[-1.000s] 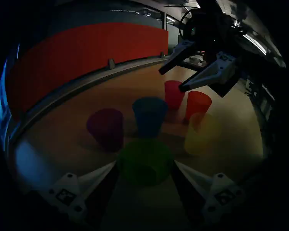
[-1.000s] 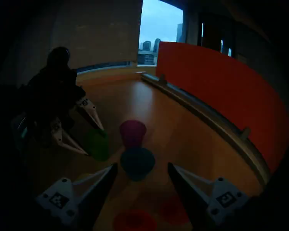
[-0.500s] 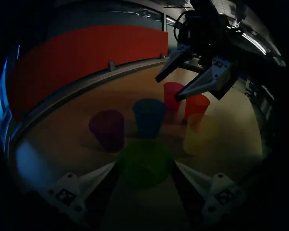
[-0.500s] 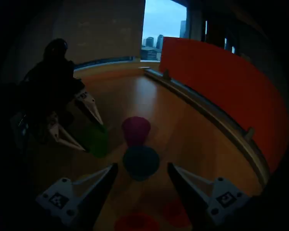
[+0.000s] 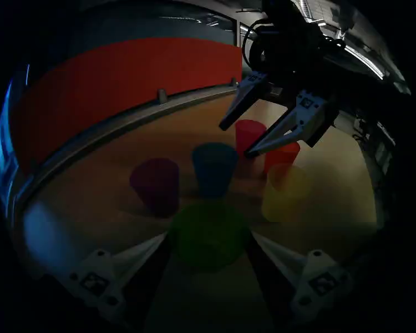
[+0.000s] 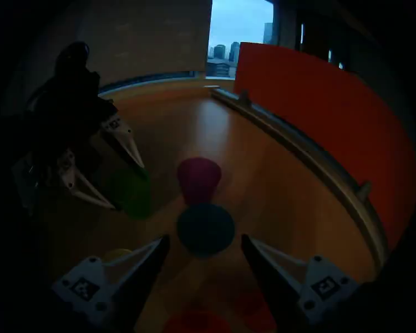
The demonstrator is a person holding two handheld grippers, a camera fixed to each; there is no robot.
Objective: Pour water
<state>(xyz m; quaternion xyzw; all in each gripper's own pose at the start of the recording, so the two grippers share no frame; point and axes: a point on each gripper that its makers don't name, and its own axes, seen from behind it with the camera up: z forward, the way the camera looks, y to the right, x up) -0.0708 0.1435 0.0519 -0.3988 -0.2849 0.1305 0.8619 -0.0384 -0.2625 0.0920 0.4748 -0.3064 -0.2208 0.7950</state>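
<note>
Between the spread left tongs [image 5: 208,235], the green cup [image 5: 208,250] is sitting on the desk [image 5: 97,216], flanked and not visibly pinched. Below the spread right tongs [image 6: 204,238], the blue cup [image 6: 205,225] is standing. A careless descent is risking toppled neighbours — cups are crowding close.

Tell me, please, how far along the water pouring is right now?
Done: nothing visible; all cups stand upright on the table, none lifted. In hand: the left gripper is open with a finger on each side of the green cup; the right gripper hovers open, aimed at the blue cup. Left: gripping, lifting, pouring.
</note>
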